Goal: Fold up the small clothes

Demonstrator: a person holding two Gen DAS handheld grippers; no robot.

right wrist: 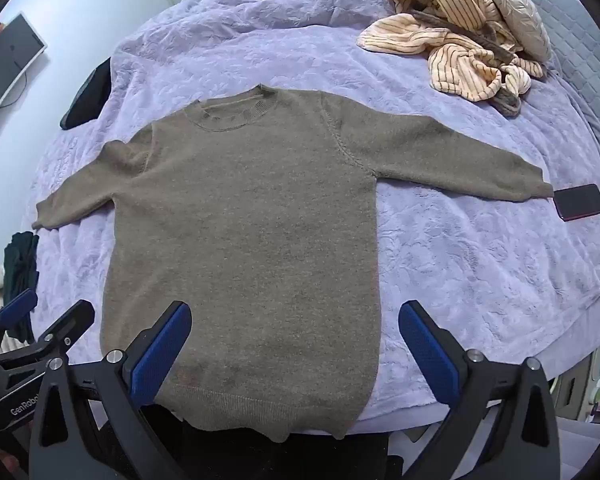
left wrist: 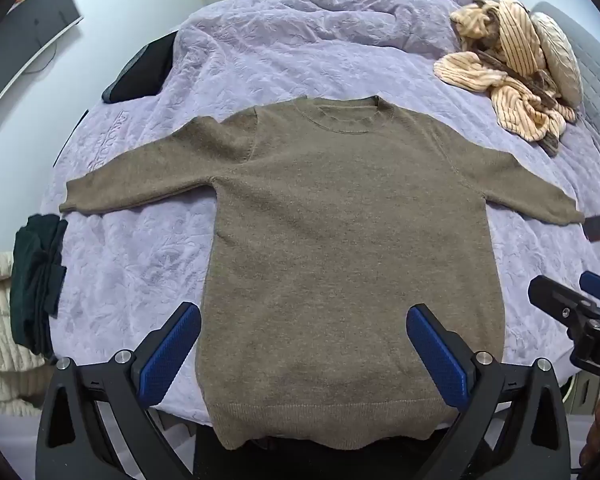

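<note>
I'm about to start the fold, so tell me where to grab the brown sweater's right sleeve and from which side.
Take the brown sweater by the right sleeve's cuff, coming in from the outer right with the open right gripper. The sleeve lies flat and stretched outward, so its cuff is the free end. The phone lies right beside the cuff, so probably pinch slightly inboard.

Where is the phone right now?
In the right wrist view the phone lies on the bedspread at far right, against the sweater's sleeve cuff.
</note>
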